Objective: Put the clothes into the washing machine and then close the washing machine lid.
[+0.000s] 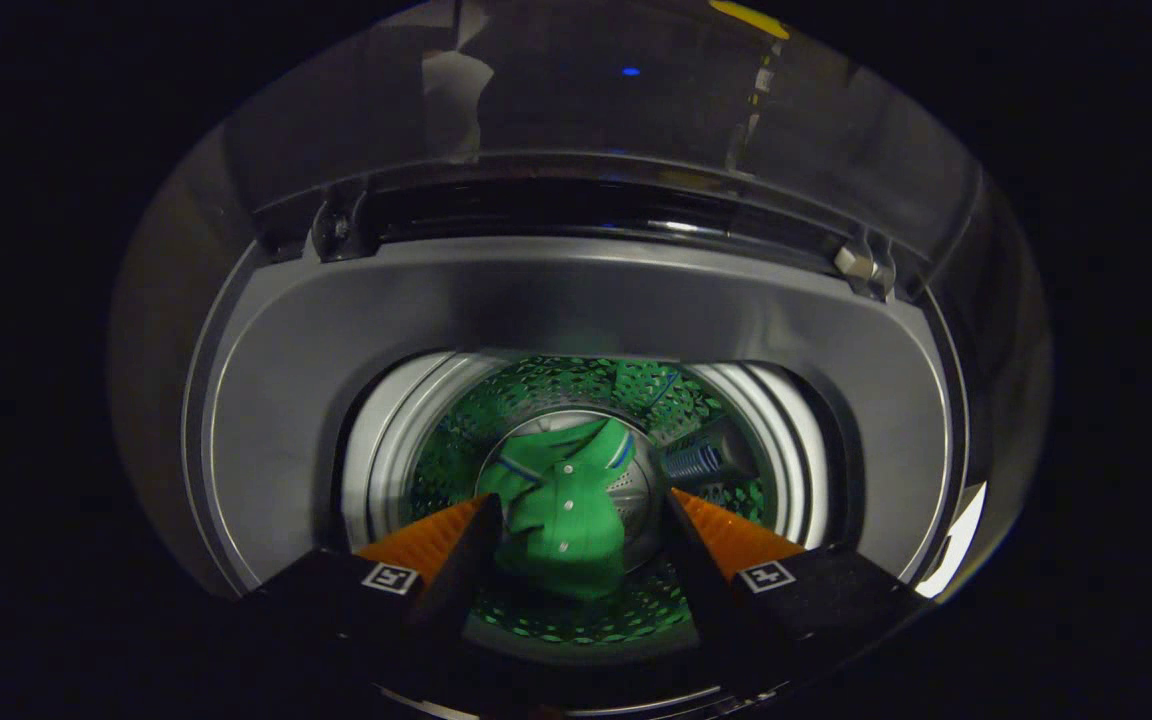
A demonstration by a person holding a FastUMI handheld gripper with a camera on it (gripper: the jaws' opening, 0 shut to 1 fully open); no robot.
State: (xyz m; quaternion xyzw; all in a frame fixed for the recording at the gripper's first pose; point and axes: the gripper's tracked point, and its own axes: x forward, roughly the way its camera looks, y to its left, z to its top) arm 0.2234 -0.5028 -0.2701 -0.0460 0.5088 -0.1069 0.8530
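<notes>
I look straight down into the top-loading washing machine (576,300), whose grey top ring surrounds the round drum opening. A green shirt with white buttons and a striped collar (561,510) lies crumpled at the bottom of the perforated steel drum (456,450), which mirrors its green. My gripper (581,505) hangs above the opening with its fingers spread wide; the shirt shows far below in the gap between them, untouched. The transparent lid (586,90) stands raised at the far side of the machine.
The lid's hinge hardware (861,265) sits at the back corners of the top ring. A dark ribbed part (701,462) sticks out from the drum wall just beyond one finger. The drum's white inner rim (381,450) circles the opening.
</notes>
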